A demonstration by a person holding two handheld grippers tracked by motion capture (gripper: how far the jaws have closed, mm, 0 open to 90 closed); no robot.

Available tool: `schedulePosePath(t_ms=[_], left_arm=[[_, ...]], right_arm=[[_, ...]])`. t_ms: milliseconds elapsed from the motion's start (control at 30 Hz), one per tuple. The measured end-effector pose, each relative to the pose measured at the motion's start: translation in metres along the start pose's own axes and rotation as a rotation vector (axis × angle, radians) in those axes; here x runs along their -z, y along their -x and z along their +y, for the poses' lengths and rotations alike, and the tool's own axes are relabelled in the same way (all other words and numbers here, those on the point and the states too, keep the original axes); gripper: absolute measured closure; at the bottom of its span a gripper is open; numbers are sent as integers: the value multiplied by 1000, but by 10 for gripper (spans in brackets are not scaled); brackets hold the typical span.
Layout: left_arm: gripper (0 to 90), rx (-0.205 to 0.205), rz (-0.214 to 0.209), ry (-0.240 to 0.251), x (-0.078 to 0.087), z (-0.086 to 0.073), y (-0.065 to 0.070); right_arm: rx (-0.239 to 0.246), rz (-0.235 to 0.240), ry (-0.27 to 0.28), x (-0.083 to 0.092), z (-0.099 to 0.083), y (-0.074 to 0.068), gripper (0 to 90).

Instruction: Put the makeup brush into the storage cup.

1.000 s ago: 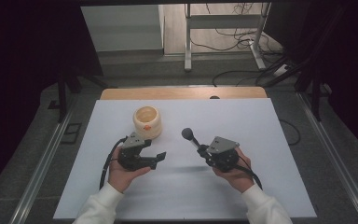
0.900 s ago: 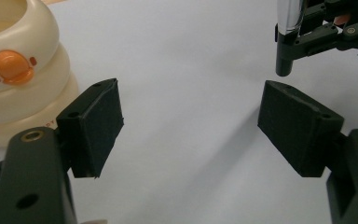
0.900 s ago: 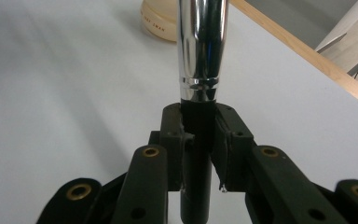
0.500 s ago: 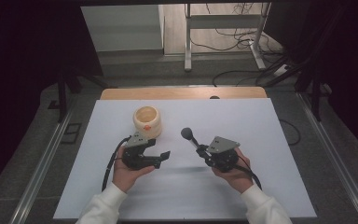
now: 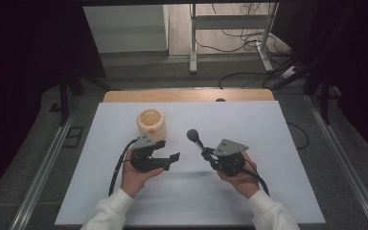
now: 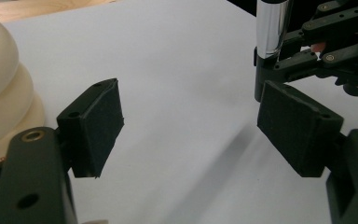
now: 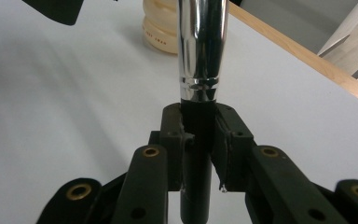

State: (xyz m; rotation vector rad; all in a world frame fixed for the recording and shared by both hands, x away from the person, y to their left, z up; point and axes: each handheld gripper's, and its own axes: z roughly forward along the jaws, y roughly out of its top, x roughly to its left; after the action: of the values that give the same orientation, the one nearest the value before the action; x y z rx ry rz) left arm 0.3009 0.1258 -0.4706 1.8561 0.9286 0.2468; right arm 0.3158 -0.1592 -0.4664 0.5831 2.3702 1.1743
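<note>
A microphone (image 5: 195, 139) with a dark round head and a chrome and black handle (image 7: 200, 56) sticks out up and to the left from my right gripper (image 5: 210, 154), which is shut on its black lower end (image 7: 196, 140). My left gripper (image 5: 172, 159) stands open a short way to the left, with bare white table between its pads (image 6: 100, 123). In the left gripper view the chrome handle (image 6: 270, 25) and the right gripper (image 6: 326, 51) show at the upper right. A cream, round, ribbed holder (image 5: 152, 123) stands just behind the left gripper.
The white table top (image 5: 268, 139) has a wooden strip (image 5: 187, 96) along its far edge. Beyond it lie grey floor, cables (image 5: 249, 33) and a metal stand (image 5: 193, 38). The cream holder (image 6: 0, 93) sits close on the left in the left gripper view.
The left gripper has shifted a little to the right, toward the microphone. The right gripper and the microphone have stayed in place.
</note>
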Motion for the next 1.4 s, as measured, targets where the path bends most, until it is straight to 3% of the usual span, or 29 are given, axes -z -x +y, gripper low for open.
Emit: schedulePosePath(t_ms=[533, 1400], left_arm=[[211, 26, -68, 35, -7, 12, 3], [210, 45, -124, 56, -24, 21, 9]], right_arm=[[-10, -2, 17, 0, 2, 0, 746], [-23, -8, 33, -2, 3, -2, 746]])
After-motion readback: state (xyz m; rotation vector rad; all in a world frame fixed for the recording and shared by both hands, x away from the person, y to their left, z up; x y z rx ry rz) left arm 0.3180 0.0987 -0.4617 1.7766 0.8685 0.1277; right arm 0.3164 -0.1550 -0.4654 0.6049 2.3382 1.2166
